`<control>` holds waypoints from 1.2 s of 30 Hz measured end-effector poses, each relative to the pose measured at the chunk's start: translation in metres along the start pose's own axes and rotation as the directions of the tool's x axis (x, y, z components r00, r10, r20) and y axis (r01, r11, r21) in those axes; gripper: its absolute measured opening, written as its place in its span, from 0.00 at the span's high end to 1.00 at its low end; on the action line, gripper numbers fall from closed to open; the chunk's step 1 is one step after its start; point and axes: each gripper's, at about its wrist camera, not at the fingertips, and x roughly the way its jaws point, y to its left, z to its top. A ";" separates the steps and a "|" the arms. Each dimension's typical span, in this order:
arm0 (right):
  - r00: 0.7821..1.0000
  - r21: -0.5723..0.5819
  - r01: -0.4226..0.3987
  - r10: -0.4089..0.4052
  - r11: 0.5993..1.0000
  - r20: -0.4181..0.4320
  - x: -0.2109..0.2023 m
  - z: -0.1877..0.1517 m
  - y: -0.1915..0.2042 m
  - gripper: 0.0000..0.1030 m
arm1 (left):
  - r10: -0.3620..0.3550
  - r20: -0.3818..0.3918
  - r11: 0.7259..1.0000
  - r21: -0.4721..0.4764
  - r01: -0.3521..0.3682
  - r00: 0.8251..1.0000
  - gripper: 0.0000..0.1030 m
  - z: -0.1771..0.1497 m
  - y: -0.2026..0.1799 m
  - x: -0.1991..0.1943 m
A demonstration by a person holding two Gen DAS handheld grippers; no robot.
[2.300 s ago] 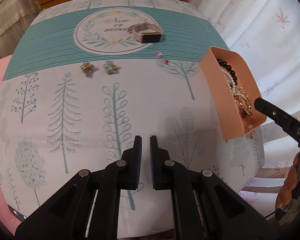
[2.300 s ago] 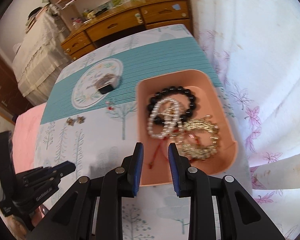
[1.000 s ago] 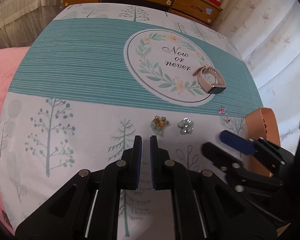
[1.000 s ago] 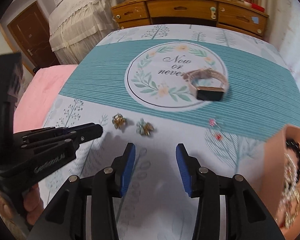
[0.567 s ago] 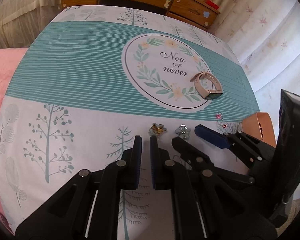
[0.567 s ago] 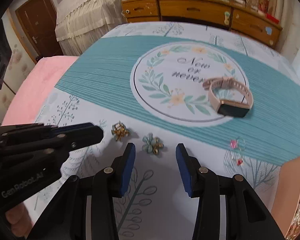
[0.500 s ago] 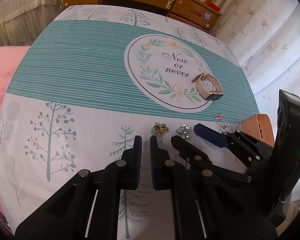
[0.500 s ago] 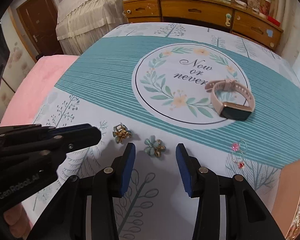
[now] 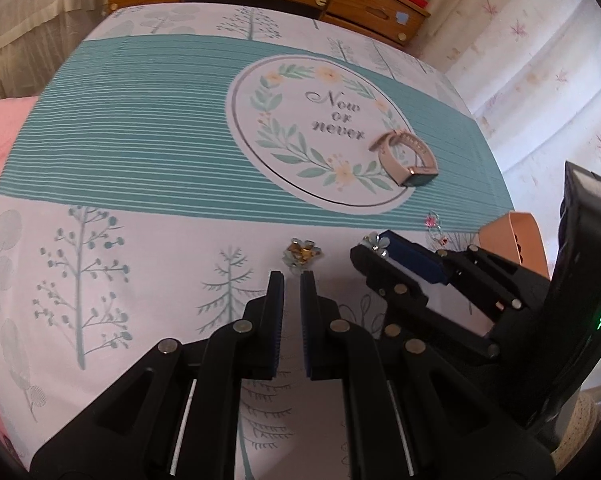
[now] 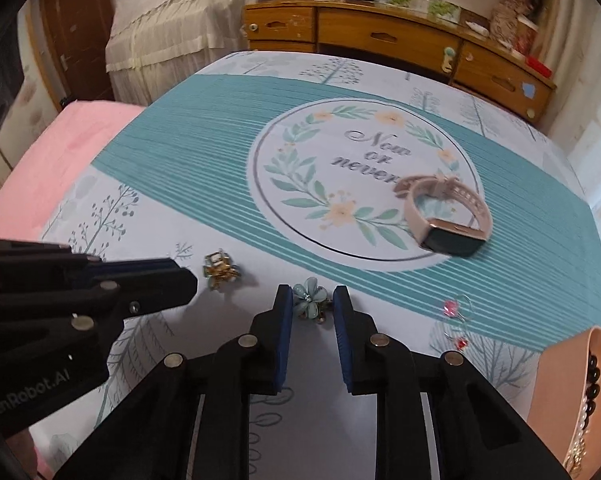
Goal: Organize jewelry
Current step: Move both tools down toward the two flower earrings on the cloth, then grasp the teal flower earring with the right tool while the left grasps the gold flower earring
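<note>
My right gripper (image 10: pixel 313 303), low in frame, has just been closing around the blue flower clip (image 10: pixel 309 295), pads seemingly touching, so an off-centre pinch could squirt it sideways.

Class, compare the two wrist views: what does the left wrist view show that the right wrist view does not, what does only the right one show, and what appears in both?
Only the left wrist view shows the right gripper's green status light.

Only the right wrist view shows the door, the draped bed, and the right gripper's jaws, which have just been closing, pinching the blue flower clip.

Both show the gold clip, the watch, the pink earrings, the peach tray, the tablecloth and the dresser. The left gripper is shut and empty.
</note>
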 end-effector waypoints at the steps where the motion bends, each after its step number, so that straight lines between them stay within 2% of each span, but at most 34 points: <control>1: 1.000 0.014 -0.005 0.005 1.000 -0.003 -0.001 -0.001 -0.004 0.80 | -0.005 -0.004 1.000 0.004 0.005 1.000 0.95 0.000 0.000 0.001; 5: 1.000 0.047 -0.011 0.011 0.999 0.002 -0.008 -0.006 -0.015 0.82 | 0.037 -0.057 0.999 0.036 -0.035 0.998 0.95 0.003 -0.004 0.014; 7: 1.000 0.063 -0.015 0.014 0.998 0.006 -0.011 -0.009 -0.020 0.82 | 0.041 -0.045 0.998 0.059 -0.038 0.998 0.90 0.004 -0.007 0.014; 8: 1.000 0.072 -0.018 0.017 0.997 0.005 -0.012 -0.010 -0.023 0.82 | 0.033 -0.046 0.997 0.065 -0.030 0.998 0.76 0.005 -0.008 0.015; 9: 1.000 0.080 -0.020 0.020 0.997 0.004 -0.012 -0.012 -0.025 0.82 | 0.014 -0.043 0.998 0.067 -0.011 0.999 0.55 0.006 -0.008 0.015; 11: 1.000 0.091 -0.019 0.019 0.996 0.006 -0.015 -0.014 -0.028 0.85 | 0.028 -0.039 0.997 0.070 -0.025 0.999 0.36 0.008 -0.009 0.016; 12: 1.000 0.101 -0.017 0.017 0.995 0.005 -0.015 -0.015 -0.031 0.85 | 0.033 -0.042 0.997 0.069 -0.030 0.999 0.31 0.010 -0.008 0.017; 13: 1.000 0.113 -0.027 0.027 0.993 0.005 -0.015 -0.015 -0.033 0.85 | 0.017 -0.040 0.998 0.061 -0.015 0.999 0.30 0.012 -0.006 0.017; 19: 1.000 0.136 -0.029 0.028 0.990 0.013 -0.019 -0.017 -0.040 0.85 | -0.004 -0.040 0.997 0.076 0.008 0.999 0.30 0.020 -0.006 0.020; 26: 0.999 0.154 -0.032 0.027 0.988 0.037 -0.032 -0.021 -0.046 0.85 | 0.051 -0.028 0.987 0.151 -0.046 0.998 0.31 0.026 -0.015 0.028; 28: 0.999 0.156 -0.035 0.029 0.987 0.040 -0.036 -0.023 -0.048 0.85 | 0.069 -0.023 0.982 0.178 -0.064 0.997 0.36 0.026 -0.018 0.030; 31: 0.999 0.169 -0.040 0.033 0.985 0.043 -0.041 -0.026 -0.051 0.85 | 0.116 -0.010 0.966 0.232 -0.111 0.993 0.48 0.022 -0.025 0.032; 34: 0.998 0.176 -0.042 0.034 0.983 0.045 -0.044 -0.029 -0.053 0.85 | 0.153 0.004 0.949 0.277 -0.148 0.988 0.64 0.018 -0.031 0.032; 36: 0.998 0.179 -0.044 0.036 0.983 0.048 -0.047 -0.031 -0.054 0.85 | 0.175 0.012 0.940 0.296 -0.171 0.984 0.80 0.017 -0.033 0.032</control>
